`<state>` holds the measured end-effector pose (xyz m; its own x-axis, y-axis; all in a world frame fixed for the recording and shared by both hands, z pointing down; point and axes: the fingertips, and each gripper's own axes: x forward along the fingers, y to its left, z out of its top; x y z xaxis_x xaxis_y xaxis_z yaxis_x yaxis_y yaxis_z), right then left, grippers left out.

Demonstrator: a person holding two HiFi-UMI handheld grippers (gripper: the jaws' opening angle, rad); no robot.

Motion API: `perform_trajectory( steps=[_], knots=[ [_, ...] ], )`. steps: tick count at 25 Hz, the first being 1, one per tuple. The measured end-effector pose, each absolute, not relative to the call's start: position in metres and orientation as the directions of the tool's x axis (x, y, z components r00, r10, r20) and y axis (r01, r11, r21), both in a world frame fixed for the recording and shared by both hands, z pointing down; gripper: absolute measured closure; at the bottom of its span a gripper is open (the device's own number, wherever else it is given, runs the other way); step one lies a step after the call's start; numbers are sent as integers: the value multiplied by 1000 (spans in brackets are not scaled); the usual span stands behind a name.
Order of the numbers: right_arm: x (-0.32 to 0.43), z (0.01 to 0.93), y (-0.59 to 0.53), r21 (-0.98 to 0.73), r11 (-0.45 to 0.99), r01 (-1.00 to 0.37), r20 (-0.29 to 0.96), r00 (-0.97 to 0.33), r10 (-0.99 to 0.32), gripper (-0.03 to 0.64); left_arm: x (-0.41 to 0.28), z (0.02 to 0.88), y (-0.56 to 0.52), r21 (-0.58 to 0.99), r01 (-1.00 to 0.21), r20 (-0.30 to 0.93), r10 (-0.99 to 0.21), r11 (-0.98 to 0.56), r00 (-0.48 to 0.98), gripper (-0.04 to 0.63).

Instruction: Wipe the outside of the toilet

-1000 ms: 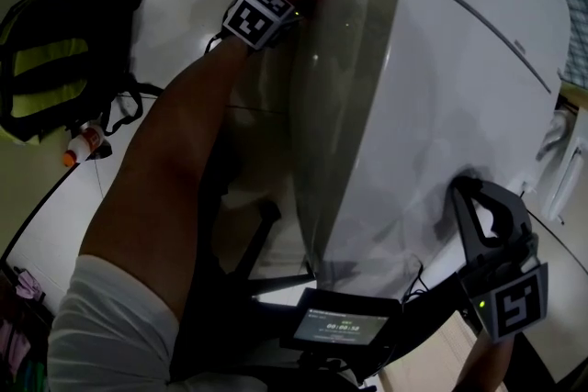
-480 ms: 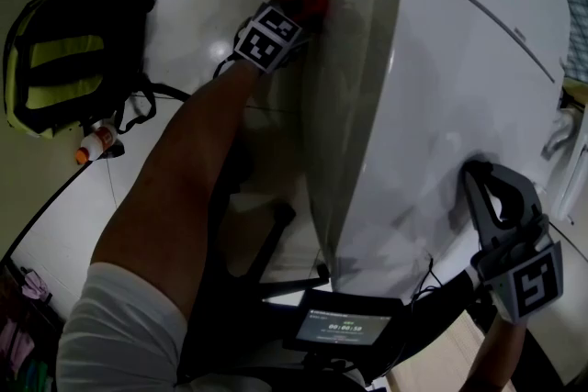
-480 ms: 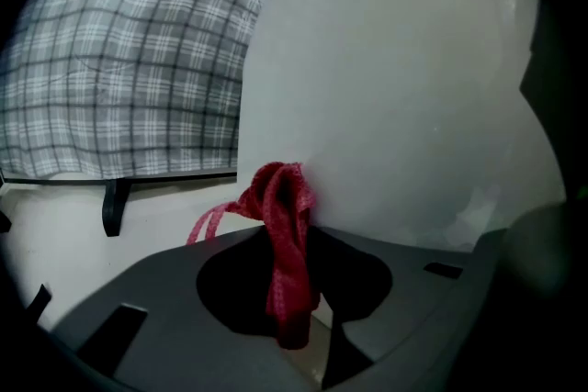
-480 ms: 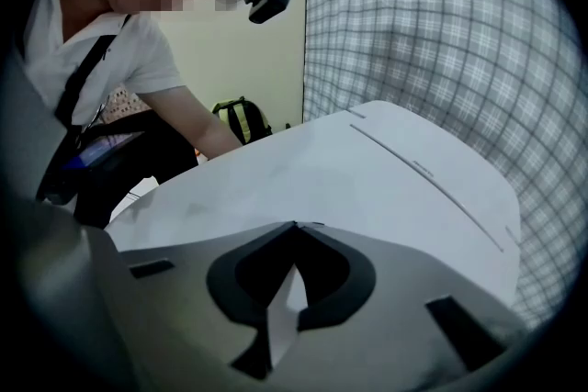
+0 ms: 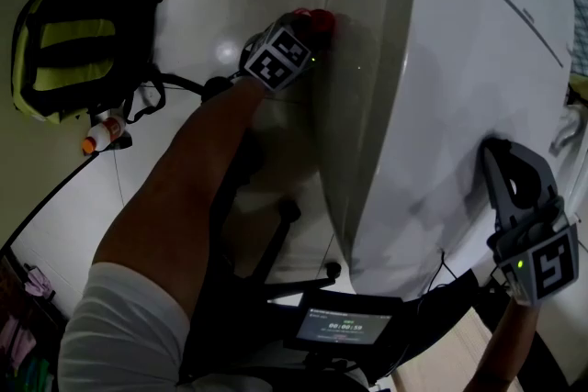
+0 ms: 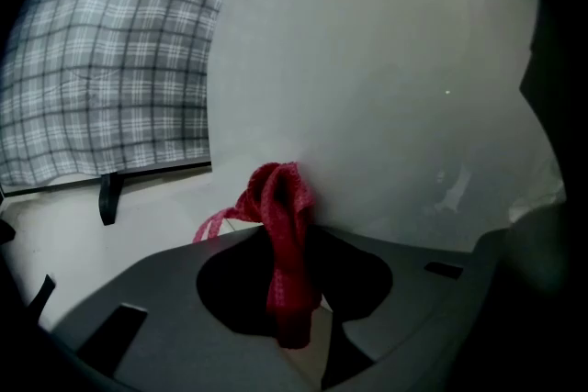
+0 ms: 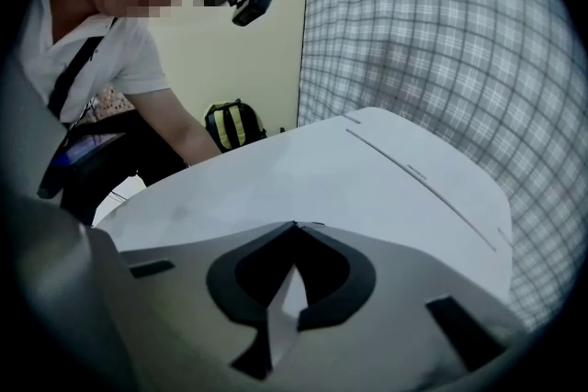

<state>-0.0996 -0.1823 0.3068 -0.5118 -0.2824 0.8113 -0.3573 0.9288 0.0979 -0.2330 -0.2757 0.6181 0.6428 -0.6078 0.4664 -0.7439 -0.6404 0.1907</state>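
The white toilet (image 5: 459,87) fills the right half of the head view. My left gripper (image 5: 310,25) reaches down its left flank, shut on a red cloth (image 5: 318,17) that it holds against the bowl's outer wall. In the left gripper view the red cloth (image 6: 276,197) hangs bunched between the jaws of the left gripper (image 6: 294,229) and touches the toilet's (image 6: 386,87) curved side. My right gripper (image 5: 491,148) rests its tips on the lid near the toilet's right side, shut and holding nothing. The right gripper view shows the right gripper (image 7: 294,227) with jaws together over the lid (image 7: 367,179).
A black and yellow backpack (image 5: 69,37) lies on the white floor at the left, with an orange-capped bottle (image 5: 101,135) beside it. A small screen (image 5: 344,326) hangs at my chest. A plaid curtain (image 6: 101,78) hangs behind the toilet.
My left gripper has slid the red cloth along the toilet's side, toward me in the head view. The right gripper has stayed on the lid.
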Motion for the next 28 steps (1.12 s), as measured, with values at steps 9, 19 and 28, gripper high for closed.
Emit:
perform_trajectory(
  steps=[9,19,28],
  knots=[
    [-105,304,-185,123,906,-405,784,-520,-339,612,-216,624,-216,129,-650,449,-541,-749,712,508],
    [-105,305,-182,139,894,-425,784,-505,-362,612,-199,624,-149,126,-570,433,-472,-812,768,509],
    [-105,305,-180,170,877,-449,755,-512,-409,614,-183,626,-84,74,-470,420,-400,-880,815,509]
  ],
)
